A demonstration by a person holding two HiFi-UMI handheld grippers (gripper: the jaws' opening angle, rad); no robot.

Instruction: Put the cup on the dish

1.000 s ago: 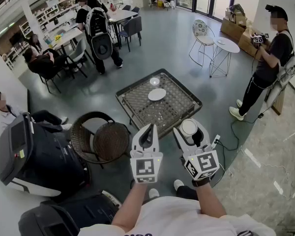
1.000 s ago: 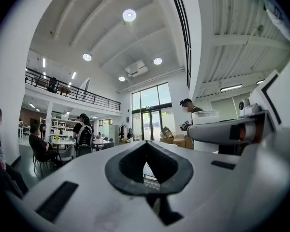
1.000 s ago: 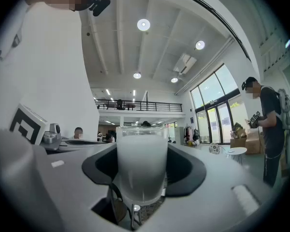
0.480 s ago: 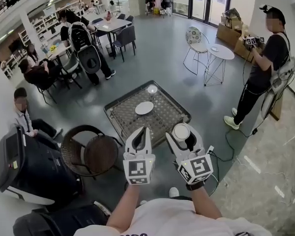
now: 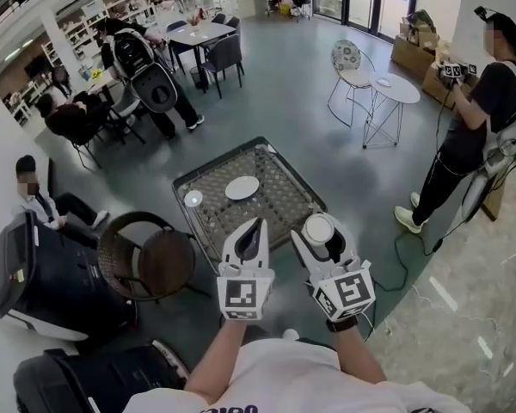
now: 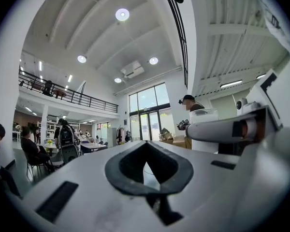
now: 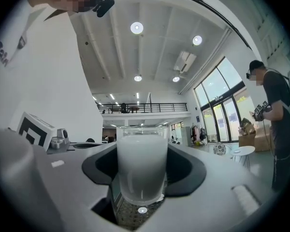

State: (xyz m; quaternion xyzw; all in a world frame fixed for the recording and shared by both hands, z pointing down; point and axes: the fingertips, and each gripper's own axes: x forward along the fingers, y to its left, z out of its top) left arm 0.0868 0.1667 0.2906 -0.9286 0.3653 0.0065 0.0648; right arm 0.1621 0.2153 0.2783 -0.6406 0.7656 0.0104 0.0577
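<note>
A white dish (image 5: 242, 188) lies on a low dark table with a mesh top (image 5: 275, 218) ahead of me. My right gripper (image 5: 322, 231) is shut on a frosted glass cup (image 5: 319, 228), held upright in the air over the table's near edge, short of the dish. The right gripper view shows the cup (image 7: 140, 168) pressed between both pads of that gripper (image 7: 140, 180). The cup's side (image 6: 204, 129) also shows in the left gripper view. My left gripper (image 5: 255, 225) hovers beside it, shut and empty, its tips (image 6: 146, 162) touching.
A round wicker chair (image 5: 150, 261) stands left of the table, with black cases (image 5: 43, 282) beyond it. A person (image 5: 482, 119) stands at the right near a white side table (image 5: 394, 89). People sit at tables at the back left. A small bright round spot (image 5: 193, 198) shows on the tabletop.
The table and dish have slid left and nearer in the head view. Both grippers keep their pose, and the cup stays in the right one.
</note>
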